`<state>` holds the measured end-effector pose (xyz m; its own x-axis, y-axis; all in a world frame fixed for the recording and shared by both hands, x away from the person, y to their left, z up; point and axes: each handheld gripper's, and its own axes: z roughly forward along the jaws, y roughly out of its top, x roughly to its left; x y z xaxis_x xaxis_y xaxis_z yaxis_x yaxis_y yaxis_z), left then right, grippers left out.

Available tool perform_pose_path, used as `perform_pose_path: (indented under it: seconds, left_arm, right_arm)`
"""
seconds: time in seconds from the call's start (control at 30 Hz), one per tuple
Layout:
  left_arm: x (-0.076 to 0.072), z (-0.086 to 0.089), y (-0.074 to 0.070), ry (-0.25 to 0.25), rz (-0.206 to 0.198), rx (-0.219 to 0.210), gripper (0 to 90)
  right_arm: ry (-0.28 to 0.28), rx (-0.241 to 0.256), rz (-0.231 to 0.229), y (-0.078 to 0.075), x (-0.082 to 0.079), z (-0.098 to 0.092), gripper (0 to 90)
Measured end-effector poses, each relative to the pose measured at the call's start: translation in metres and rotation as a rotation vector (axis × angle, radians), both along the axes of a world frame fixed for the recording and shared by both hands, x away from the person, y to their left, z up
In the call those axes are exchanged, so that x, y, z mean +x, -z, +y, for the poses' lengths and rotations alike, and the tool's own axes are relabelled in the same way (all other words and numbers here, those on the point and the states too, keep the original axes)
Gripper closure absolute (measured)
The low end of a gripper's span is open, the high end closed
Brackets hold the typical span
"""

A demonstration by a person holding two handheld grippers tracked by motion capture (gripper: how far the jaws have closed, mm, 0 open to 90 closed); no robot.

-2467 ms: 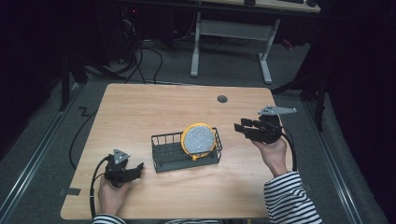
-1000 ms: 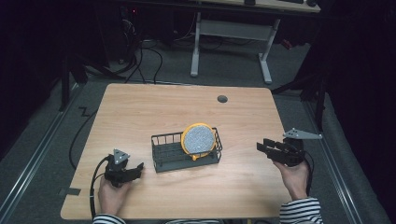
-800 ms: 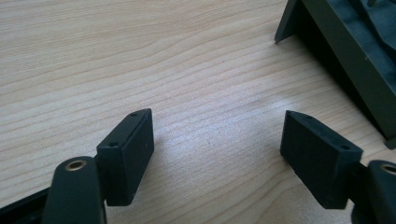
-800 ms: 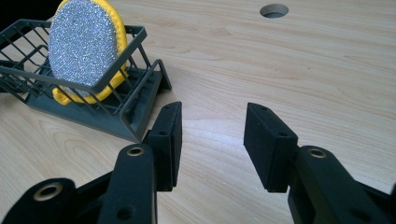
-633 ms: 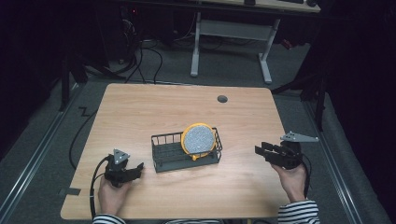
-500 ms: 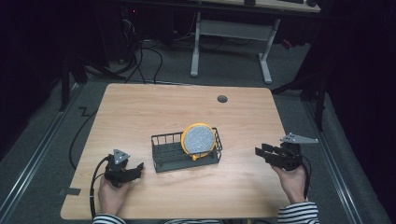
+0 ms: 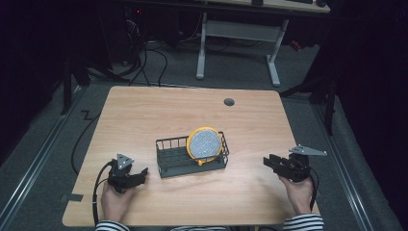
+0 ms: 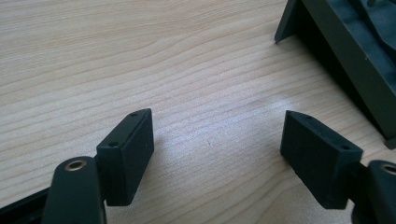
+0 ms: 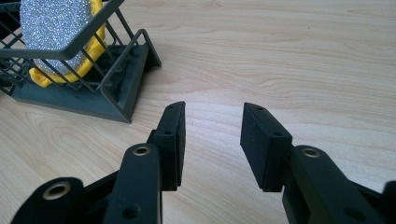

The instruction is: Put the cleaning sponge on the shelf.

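Starting at the business end: the right gripper (image 7: 275, 162) is sitting low over the tabletop (image 7: 159, 110) with its fingers (image 9: 173, 135) spread apart and nothing between them, just bare wood grain. The left gripper (image 7: 139, 174) is doing the same thing on its side, fingers (image 8: 128, 149) splayed even wider, also empty, and parked right next to the near left corner of the rack (image 7: 175, 161).

Both are pointing inward at that rack from opposite sides, the left one close, the right one well apart from it. The person's hands are resting near the front edge of the tabletop.

As for progress, I'm guessing the job is basically wrapped up. The plate (image 7: 205, 144) is standing on edge in the rack's right end, leaning back a touch against the wire wall, and neither gripper is touching anything. If something's left, it's probably nothing more than pulling the hands clear, but that's me judging from how things are lying.

The plate itself is looking kind of fun: round, yellow rim, with a sparkly silver-grey face that's catching the light like glitter. In the right gripper view it (image 9: 58, 28) is sitting behind the dark wire bars (image 9: 119, 70), bottom edge tucked down into the rack's tray. The rest of the rack is sitting empty.
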<state>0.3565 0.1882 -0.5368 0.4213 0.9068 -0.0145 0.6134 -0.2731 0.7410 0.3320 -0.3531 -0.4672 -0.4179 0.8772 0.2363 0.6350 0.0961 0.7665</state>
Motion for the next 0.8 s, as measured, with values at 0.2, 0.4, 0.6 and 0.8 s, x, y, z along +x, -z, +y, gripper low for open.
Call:
perform_pose_path:
  seconds: [0.2, 0.4, 0.6, 0.8]
  left_arm:
    - [0.0, 0.0, 0.0, 0.0, 0.0, 0.0, 26.3]
    - [0.0, 0.0, 0.0, 0.0, 0.0, 0.0, 26.3]
    - [0.0, 0.0, 0.0, 0.0, 0.0, 0.0, 26.3]
    - [0.0, 0.0, 0.0, 0.0, 0.0, 0.0, 26.3]
  right_arm:
    - [-0.001, -0.003, 0.01, 0.008, 0.0, 0.004, 60.7]
    - [-0.007, -0.008, 0.017, 0.016, 0.003, 0.011, 60.7]
    - [-0.02, -0.015, 0.026, 0.021, 0.006, 0.02, 60.4]
    - [-0.02, -0.044, 0.028, 0.029, 0.008, 0.028, 60.4]
